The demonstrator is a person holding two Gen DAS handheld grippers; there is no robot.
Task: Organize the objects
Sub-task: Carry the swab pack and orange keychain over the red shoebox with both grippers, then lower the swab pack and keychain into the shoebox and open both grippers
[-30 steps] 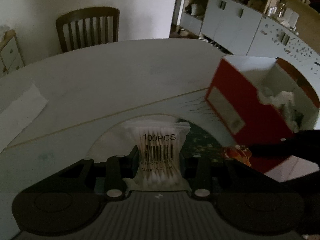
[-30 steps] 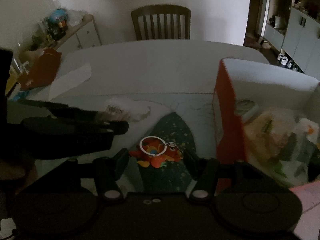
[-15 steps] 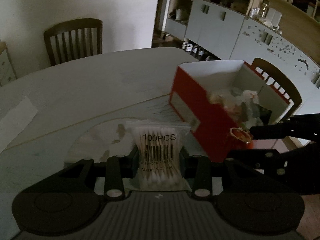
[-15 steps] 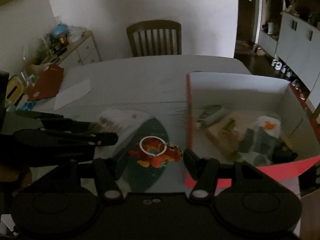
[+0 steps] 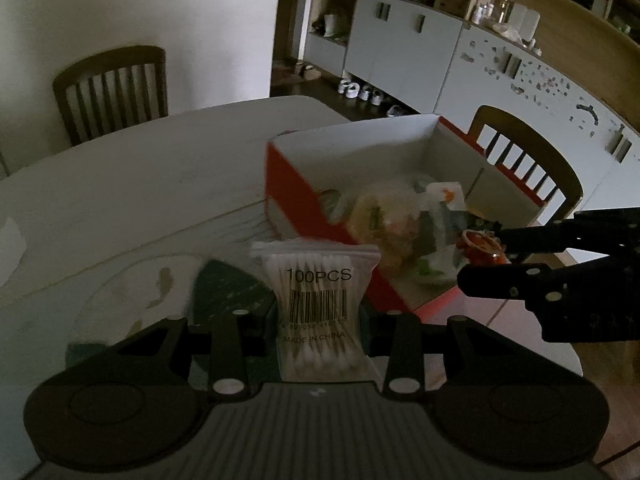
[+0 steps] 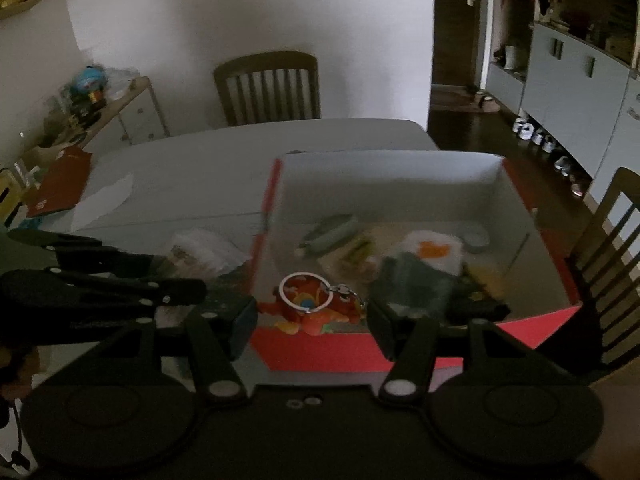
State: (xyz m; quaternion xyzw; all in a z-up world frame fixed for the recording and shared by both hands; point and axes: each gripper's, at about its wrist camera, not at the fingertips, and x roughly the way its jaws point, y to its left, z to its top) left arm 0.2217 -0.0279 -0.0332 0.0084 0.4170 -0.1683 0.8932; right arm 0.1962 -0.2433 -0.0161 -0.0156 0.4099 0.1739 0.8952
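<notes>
A white worktop (image 6: 208, 160) carries a red cardboard box (image 6: 400, 344), white inside, on its right side, part-filled with blurred packets. Two wooden chairs stand by, one at the far edge (image 6: 267, 88) and one at the right (image 5: 528, 160). The left claw (image 5: 316, 320) pinches a clear bag of cotton swabs (image 5: 316, 300) printed "100PCS", held above the worktop just left of the box. The right claw (image 6: 312, 312) grips an orange toy keychain (image 6: 308, 304) over the box's near wall.

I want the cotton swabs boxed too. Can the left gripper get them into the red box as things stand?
Probably yes. The left gripper holds the cotton swab bag beside the open red box, but the right gripper, carrying the keychain toy, is over the near wall.
</notes>
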